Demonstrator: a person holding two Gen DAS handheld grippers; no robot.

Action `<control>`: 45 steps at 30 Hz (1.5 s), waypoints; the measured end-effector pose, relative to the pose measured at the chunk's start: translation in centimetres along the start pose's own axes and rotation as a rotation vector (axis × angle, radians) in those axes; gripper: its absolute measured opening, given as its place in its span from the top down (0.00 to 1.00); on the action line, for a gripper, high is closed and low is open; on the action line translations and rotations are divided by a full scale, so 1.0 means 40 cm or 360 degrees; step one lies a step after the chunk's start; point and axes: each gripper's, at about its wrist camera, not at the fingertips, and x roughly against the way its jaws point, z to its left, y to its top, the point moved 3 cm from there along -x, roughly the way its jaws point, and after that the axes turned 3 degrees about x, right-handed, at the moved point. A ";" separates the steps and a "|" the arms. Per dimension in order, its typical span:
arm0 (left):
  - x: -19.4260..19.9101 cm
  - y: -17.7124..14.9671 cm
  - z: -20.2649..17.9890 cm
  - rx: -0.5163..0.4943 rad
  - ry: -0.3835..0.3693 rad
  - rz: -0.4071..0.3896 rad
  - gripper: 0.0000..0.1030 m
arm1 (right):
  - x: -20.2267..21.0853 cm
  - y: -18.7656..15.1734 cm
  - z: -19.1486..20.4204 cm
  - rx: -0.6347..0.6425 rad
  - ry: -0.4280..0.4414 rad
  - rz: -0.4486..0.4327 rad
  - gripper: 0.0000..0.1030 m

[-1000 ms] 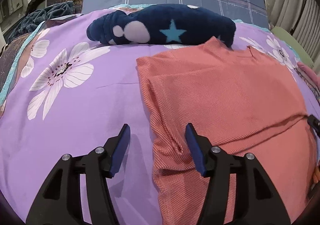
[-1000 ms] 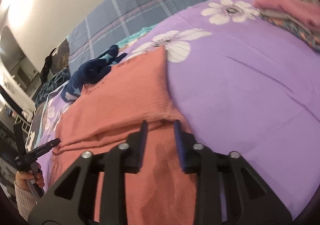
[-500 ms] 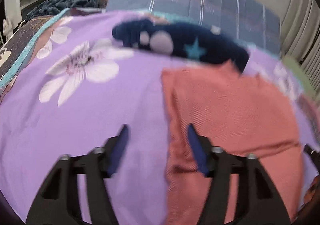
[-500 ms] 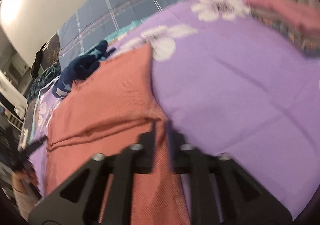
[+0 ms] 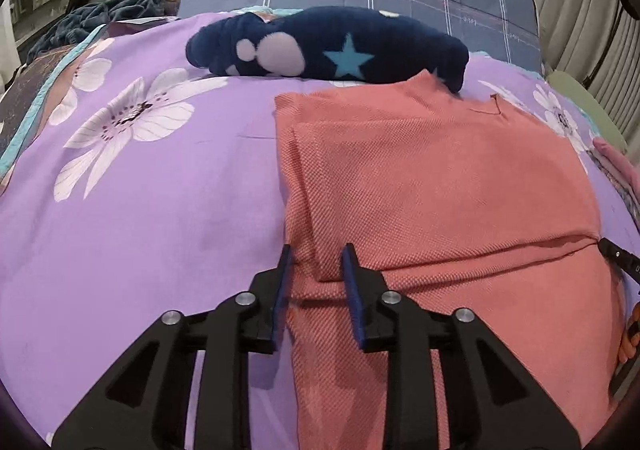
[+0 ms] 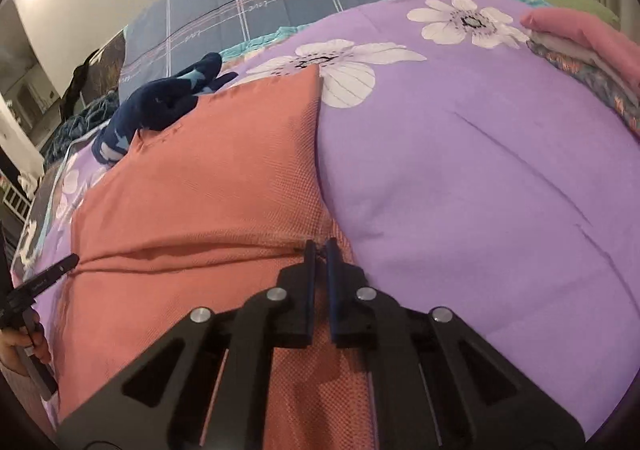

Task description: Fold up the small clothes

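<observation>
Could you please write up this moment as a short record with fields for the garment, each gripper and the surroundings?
garment: salmon knit top, lying flat on the purple floral bedspread, with a crosswise fold line near the grippers
left gripper: partly closed, jaws straddling the top's left edge at the fold, a gap between them
right gripper: nearly shut, pinching the top's right edge at the fold
nearby: navy fleece item with a star touching the top's far edge; stack of folded clothes at the far right
</observation>
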 end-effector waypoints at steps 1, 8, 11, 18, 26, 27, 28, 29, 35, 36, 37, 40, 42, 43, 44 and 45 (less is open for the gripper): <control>0.007 -0.001 0.004 0.0004 -0.0017 -0.0008 0.70 | 0.006 0.005 0.005 -0.0005 0.0009 0.0003 0.88; 0.002 0.000 0.077 0.0199 -0.0167 -0.0043 0.60 | 0.020 0.109 0.172 0.0220 0.0183 -0.0004 0.77; -0.002 -0.006 0.080 0.0185 -0.0257 -0.0053 0.62 | -0.012 0.162 0.328 0.0473 0.0268 0.0013 0.77; -0.004 -0.023 0.060 0.0131 -0.0377 -0.0033 0.71 | -0.183 0.211 0.779 0.0904 0.0504 0.0238 0.74; -0.009 -0.022 0.075 0.0194 -0.0436 -0.0022 0.74 | -0.399 0.125 1.020 0.1330 0.0147 0.0355 0.99; -0.008 -0.023 0.071 0.0180 -0.0418 -0.0022 0.79 | -0.414 0.126 1.019 0.1302 0.0139 0.0319 0.99; -0.007 -0.025 0.063 0.0142 -0.0402 -0.0016 0.81 | -0.421 0.135 1.019 0.1263 0.0146 0.0277 0.99; -0.005 -0.027 0.057 0.0106 -0.0391 -0.0011 0.85 | -0.429 0.150 1.020 0.1202 0.0157 0.0245 1.00; 0.010 -0.039 0.046 0.0022 -0.0331 -0.0009 0.86 | -0.355 0.231 0.925 0.0983 0.0301 0.0124 0.95; 0.016 -0.040 0.050 0.0023 -0.0324 -0.0012 0.86 | -0.315 0.241 0.888 0.0954 0.0338 0.0097 0.89; 0.026 -0.040 0.054 0.0016 -0.0295 -0.0026 0.86 | -0.277 0.250 0.846 0.0935 0.0358 0.0063 0.85; 0.073 -0.030 0.070 0.0002 -0.0224 -0.0119 0.85 | -0.145 0.256 0.647 0.0881 0.0352 -0.0057 0.79; 0.110 -0.019 0.075 0.0029 -0.0240 -0.0183 0.86 | -0.085 0.237 0.477 0.0779 0.0287 -0.0049 0.79; 0.135 -0.012 0.070 0.0044 -0.0293 -0.0223 0.86 | -0.071 0.229 0.407 0.0702 0.0268 -0.0025 0.82; 0.150 -0.006 0.059 0.0044 -0.0348 -0.0244 0.86 | -0.061 0.221 0.333 0.0596 0.0255 0.0003 0.86; 0.163 0.000 0.037 0.0034 -0.0420 -0.0258 0.85 | -0.059 0.204 0.243 0.0447 0.0248 0.0053 0.86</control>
